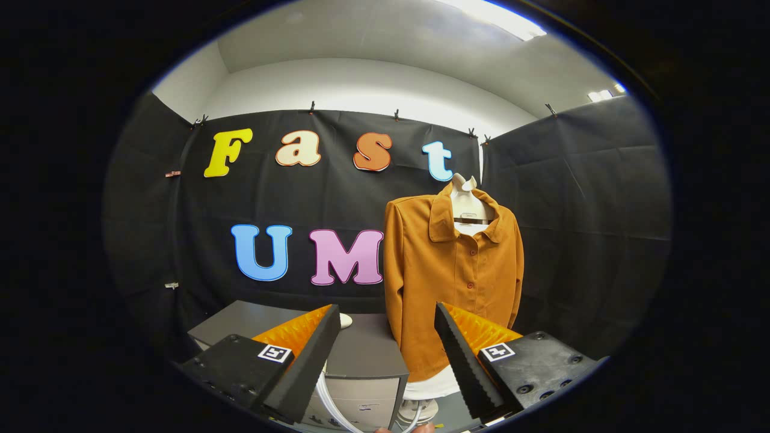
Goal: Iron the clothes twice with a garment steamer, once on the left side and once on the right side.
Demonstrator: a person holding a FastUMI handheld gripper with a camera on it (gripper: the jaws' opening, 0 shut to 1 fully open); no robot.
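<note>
while tool gapes, shirt drapes.

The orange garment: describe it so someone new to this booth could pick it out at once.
Start at the grey cabinet beyond the open gripper. Just past its corner an orange-brown, long-sleeved, collared, buttoned shirt hangs on a white mannequin stand before the black cloth wall. It is the one garment there, and its matte cloth differs from the glossy orange on the fingers.

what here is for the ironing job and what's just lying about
For the job:
- orange shirt on a dress form, beyond the tongs, which are open and empty
- clear hose between the fingers, possibly the steamer's

Lying about:
- grey cabinet
</note>
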